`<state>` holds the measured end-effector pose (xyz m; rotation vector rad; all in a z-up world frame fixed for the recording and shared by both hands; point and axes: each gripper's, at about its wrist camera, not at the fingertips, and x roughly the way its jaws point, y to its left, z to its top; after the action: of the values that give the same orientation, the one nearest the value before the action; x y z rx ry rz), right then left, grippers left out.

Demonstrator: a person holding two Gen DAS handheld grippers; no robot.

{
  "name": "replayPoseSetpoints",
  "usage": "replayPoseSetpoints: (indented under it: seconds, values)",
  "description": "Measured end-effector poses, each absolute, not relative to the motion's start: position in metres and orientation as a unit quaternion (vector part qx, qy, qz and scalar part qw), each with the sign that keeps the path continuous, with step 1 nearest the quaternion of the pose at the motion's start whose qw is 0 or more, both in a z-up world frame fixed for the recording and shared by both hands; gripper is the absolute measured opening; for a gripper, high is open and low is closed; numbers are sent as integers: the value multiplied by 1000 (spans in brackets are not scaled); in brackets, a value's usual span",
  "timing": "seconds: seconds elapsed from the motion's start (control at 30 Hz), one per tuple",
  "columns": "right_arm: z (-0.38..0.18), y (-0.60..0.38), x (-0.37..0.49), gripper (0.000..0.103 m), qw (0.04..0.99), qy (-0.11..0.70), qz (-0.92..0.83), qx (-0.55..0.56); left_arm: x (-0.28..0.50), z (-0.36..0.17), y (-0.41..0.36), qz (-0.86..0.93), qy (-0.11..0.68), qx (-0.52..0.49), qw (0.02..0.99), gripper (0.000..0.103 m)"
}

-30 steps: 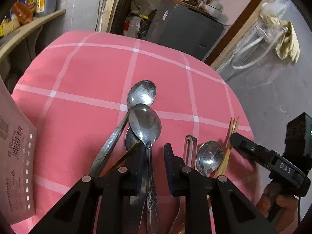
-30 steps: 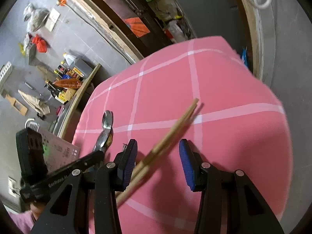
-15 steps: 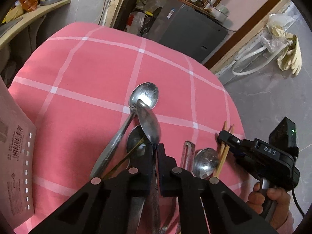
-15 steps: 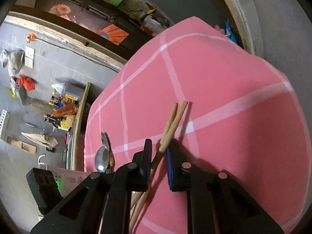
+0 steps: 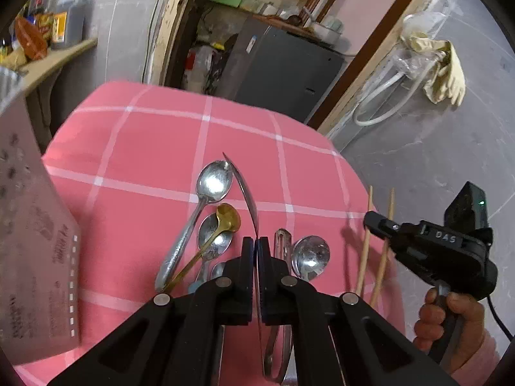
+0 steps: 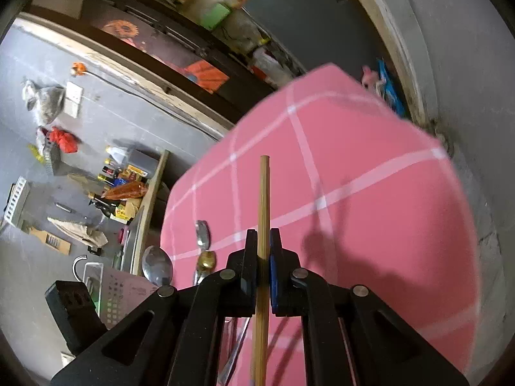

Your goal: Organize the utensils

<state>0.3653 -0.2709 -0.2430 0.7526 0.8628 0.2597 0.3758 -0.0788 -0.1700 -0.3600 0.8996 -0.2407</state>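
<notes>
Our left gripper [image 5: 257, 247] is clenched on a steel spoon [image 5: 246, 189], its bowl edge-on and lifted off the pink checked tablecloth [image 5: 145, 148]. Our right gripper [image 6: 264, 244] grips a pair of wooden chopsticks [image 6: 264, 199]; from the left wrist both sticks [image 5: 383, 257] show, raised at the cloth's right edge, with "DAS" legible on that gripper's black body [image 5: 445, 238], which a hand [image 5: 450, 318] holds.

Just left of our left jaws lie a long steel spoon [image 5: 214, 181], a small gold spoon [image 5: 228, 217] crossing another steel spoon [image 5: 214, 241]; just right, a round spoon bowl [image 5: 310, 255] and a slotted metal handle [image 5: 281, 241]. At near left stands a perforated grey container [image 5: 35, 231]; its print is blurred and we cannot read it. Bottles [image 5: 64, 16] on the far-left shelf carry labels too small to read.
</notes>
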Motion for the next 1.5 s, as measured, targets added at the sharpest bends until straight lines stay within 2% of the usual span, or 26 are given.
replayPoseSetpoints:
  seconds: [0.23, 0.53, 1.03, 1.27, 1.5]
  values:
    - [-209, -269, 352, 6, 854, 384, 124, 330, 359, -146, -77, -134, 406, -167, 888, 3]
    - [-267, -269, 378, 6, 807, 458, 85, 363, 358, -155, -73, -144, 418, -165, 882, 3]
    - [-291, -248, 410, 8, 787, 495, 98, 355, 362, -169, -65, -128, 426, -178, 878, 3]
    - [-285, -246, 405, 6, 794, 470, 117, 369, 361, -163, -65, -131, 420, -182, 879, 3]
    - [-243, -248, 379, 6, 819, 408, 145, 377, 356, -150, -62, -143, 410, -181, 883, 3]
